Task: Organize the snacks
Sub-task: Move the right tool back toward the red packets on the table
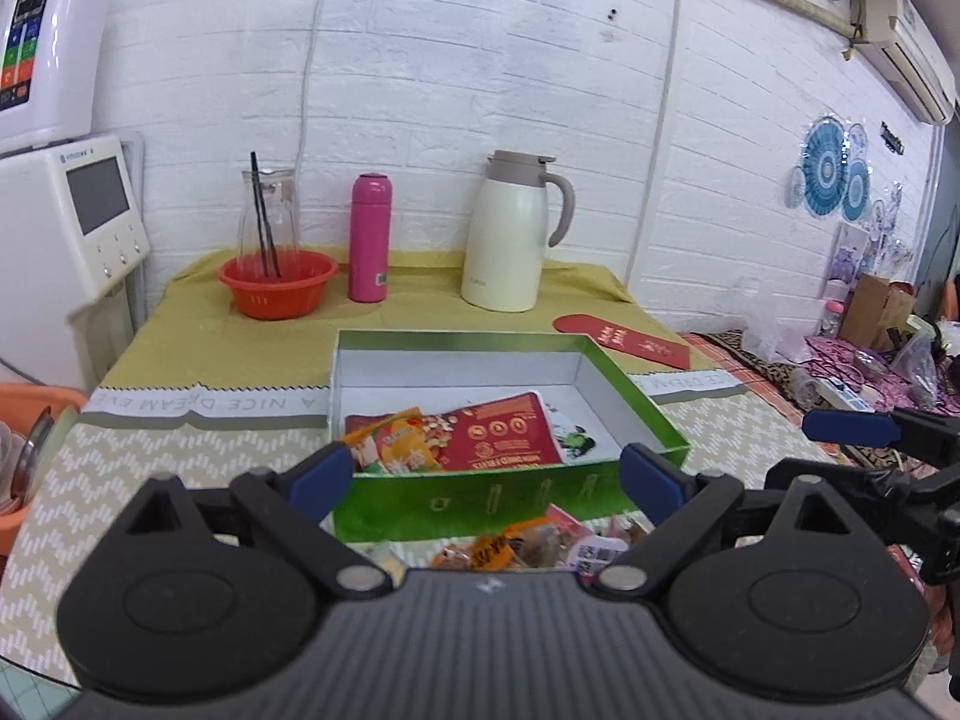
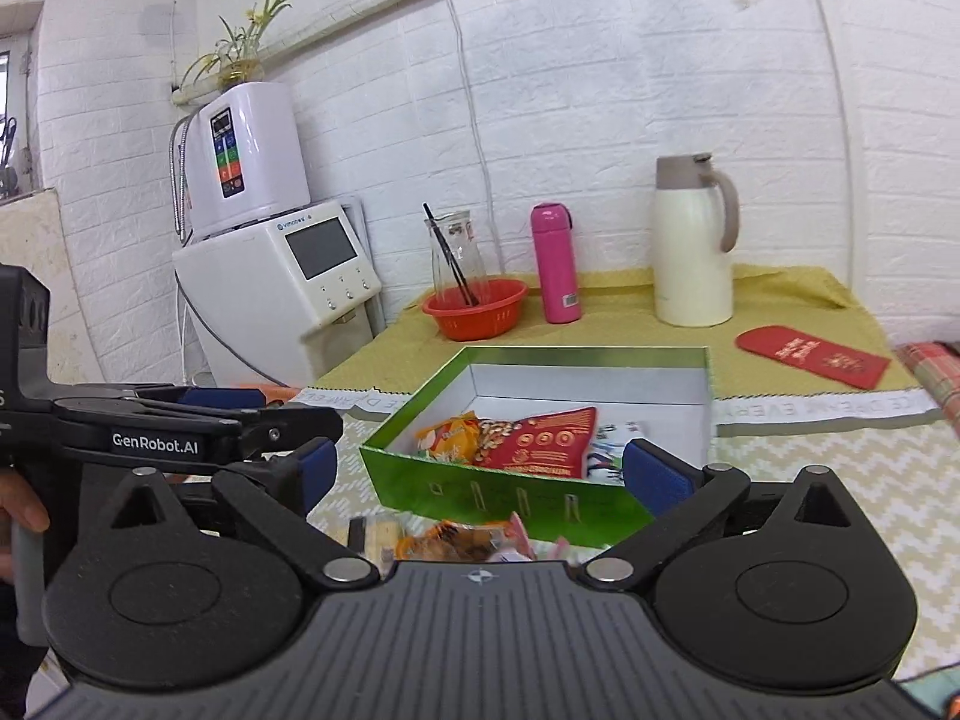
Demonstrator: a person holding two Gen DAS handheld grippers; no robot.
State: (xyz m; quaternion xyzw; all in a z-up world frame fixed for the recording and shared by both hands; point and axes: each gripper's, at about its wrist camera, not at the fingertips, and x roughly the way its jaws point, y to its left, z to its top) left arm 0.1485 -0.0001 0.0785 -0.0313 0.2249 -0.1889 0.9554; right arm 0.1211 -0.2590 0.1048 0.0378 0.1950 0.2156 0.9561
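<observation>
A shallow green cardboard box (image 1: 480,498) with white inner walls sits mid-table, holding a glossy red nut packet (image 1: 504,429), an orange sachet (image 1: 393,441) and a white one (image 1: 573,435). Crinkly loose snacks (image 1: 522,543) lie just before its near wall. Left gripper (image 1: 486,480) gapes wide, empty; right gripper (image 2: 480,474) too. Behind, at the far edge: one cream jug (image 1: 510,234), one pink flask (image 1: 369,237).

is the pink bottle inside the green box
No, the pink bottle stands upright on the yellow cloth behind the green box.
</observation>
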